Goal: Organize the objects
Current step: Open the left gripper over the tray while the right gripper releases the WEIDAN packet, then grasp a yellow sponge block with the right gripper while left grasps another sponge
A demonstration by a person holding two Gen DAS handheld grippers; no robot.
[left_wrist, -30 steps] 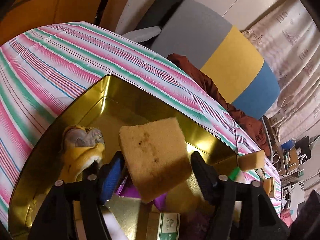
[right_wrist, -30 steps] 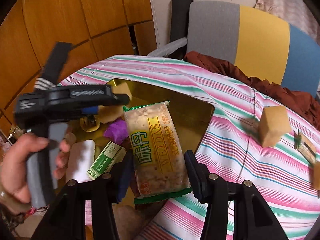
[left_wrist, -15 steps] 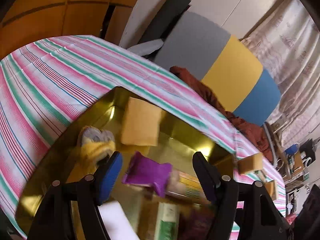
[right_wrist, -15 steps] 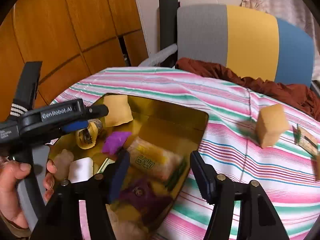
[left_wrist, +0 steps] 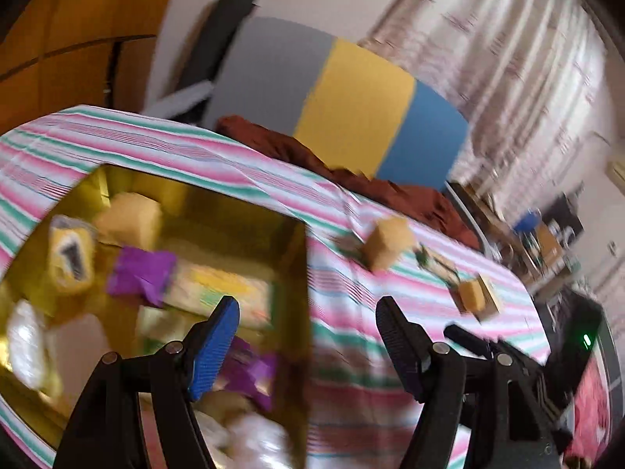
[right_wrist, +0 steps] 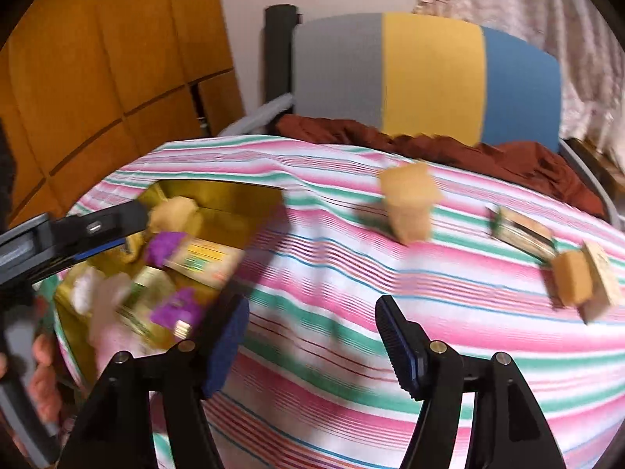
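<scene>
A gold tray [left_wrist: 234, 211] [right_wrist: 234, 191] on the striped tablecloth holds a yellow sponge [left_wrist: 131, 215], purple pieces [left_wrist: 140, 273], a cracker packet [left_wrist: 222, 293] [right_wrist: 203, 260] and other small items. My left gripper [left_wrist: 306, 332] is open and empty, over the tray's right edge. My right gripper [right_wrist: 312, 332] is open and empty above the cloth, right of the tray. On the cloth lie a yellow sponge block [right_wrist: 410, 203] [left_wrist: 386, 242], a small flat packet [right_wrist: 521, 232] and a sponge beside a small box [right_wrist: 582, 281] [left_wrist: 478, 293]. Both views are blurred.
A grey, yellow and blue chair [right_wrist: 425, 78] with a brown cloth [right_wrist: 449, 144] stands behind the table. Wooden panels [right_wrist: 97, 70] fill the left. The other hand-held gripper [right_wrist: 70, 234] crosses the right wrist view over the tray.
The left gripper let the yellow sponge go into the tray and the right let the cracker packet go there. Both grippers have since swung right, toward the items on the cloth.
</scene>
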